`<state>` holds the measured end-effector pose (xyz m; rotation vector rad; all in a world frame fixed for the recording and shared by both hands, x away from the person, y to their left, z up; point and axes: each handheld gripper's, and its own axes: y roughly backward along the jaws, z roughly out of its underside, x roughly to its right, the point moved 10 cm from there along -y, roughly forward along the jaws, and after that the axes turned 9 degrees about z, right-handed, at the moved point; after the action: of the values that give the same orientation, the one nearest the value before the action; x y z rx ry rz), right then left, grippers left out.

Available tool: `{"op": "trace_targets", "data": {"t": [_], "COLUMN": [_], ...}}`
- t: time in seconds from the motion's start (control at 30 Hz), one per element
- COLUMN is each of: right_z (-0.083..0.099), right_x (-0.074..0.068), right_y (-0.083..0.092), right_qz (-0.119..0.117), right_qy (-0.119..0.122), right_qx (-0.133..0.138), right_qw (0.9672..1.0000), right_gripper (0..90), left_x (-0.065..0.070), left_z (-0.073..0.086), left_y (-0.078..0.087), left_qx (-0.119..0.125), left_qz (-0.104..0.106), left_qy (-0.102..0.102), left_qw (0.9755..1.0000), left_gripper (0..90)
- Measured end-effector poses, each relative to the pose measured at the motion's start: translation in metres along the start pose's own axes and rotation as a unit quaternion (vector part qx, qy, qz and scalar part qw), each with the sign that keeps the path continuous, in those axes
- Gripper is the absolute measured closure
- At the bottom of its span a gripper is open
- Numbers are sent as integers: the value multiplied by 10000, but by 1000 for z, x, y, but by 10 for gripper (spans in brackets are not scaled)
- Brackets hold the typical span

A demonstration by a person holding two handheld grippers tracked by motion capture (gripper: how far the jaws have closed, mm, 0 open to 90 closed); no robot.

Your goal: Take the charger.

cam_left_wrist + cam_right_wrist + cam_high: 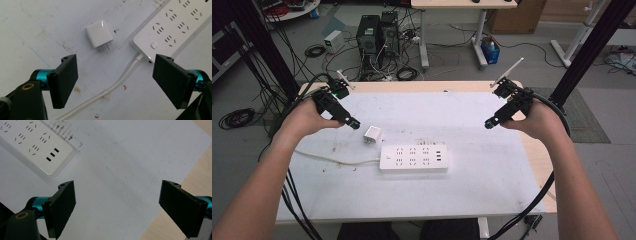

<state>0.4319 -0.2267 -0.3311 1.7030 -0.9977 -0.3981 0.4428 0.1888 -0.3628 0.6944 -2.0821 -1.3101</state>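
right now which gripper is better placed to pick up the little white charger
Left. The left gripper hovers open right beside the charger, which sits ahead between its jaws. The right gripper is across the table, past the power strip.

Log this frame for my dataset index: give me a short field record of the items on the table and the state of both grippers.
surface: white table mat
power strip: white power strip, lying flat mid-table, cable running to the person's left
adapter: white charger, lying loose beside the strip, unplugged, prongs visible
left gripper: left gripper, open, above the charger, holding nothing
right gripper: right gripper, open, over bare mat near the strip's USB end, holding nothing
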Motion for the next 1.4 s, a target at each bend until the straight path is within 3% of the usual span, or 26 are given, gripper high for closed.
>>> {"op": "trace_targets", "data": {"t": [0.27, 0.37, 0.43, 0.5, 0.67, 0.97, 1.4], "right_z": [1, 3, 3, 4, 5, 4, 7], "right_x": [3, 4, 5, 5, 4, 3, 3], "right_y": [-4, -5, -5, -6, -7, -9, -15], "right_qz": [-8, -9, -1, -5, -8, -17, -56], "right_qy": [-38, -79, -92, -105, -112, -104, -108], "right_qx": [11, 28, 31, 62, 71, 108, 169], "right_qw": [10000, 10000, 10000, 9999, 9999, 9999, 9998], "right_gripper": [134, 134, 134, 134, 134, 134, 135], "left_x": [-10, -13, -13, -17, -26, -32, -37], "left_z": [-6, -11, -11, -13, -11, -12, -11], "left_y": [-33, -49, -49, -63, -85, -111, -135], "left_qx": [-166, -227, -227, -275, -537, -737, -971], "left_qz": [-103, -156, -156, -230, -313, -495, -592], "left_qy": [427, 669, 669, 873, 1023, 1220, 1428], "left_qw": [9989, 9974, 9974, 9955, 9928, 9886, 9832], "left_gripper": [207, 207, 207, 207, 207, 207, 207]}}
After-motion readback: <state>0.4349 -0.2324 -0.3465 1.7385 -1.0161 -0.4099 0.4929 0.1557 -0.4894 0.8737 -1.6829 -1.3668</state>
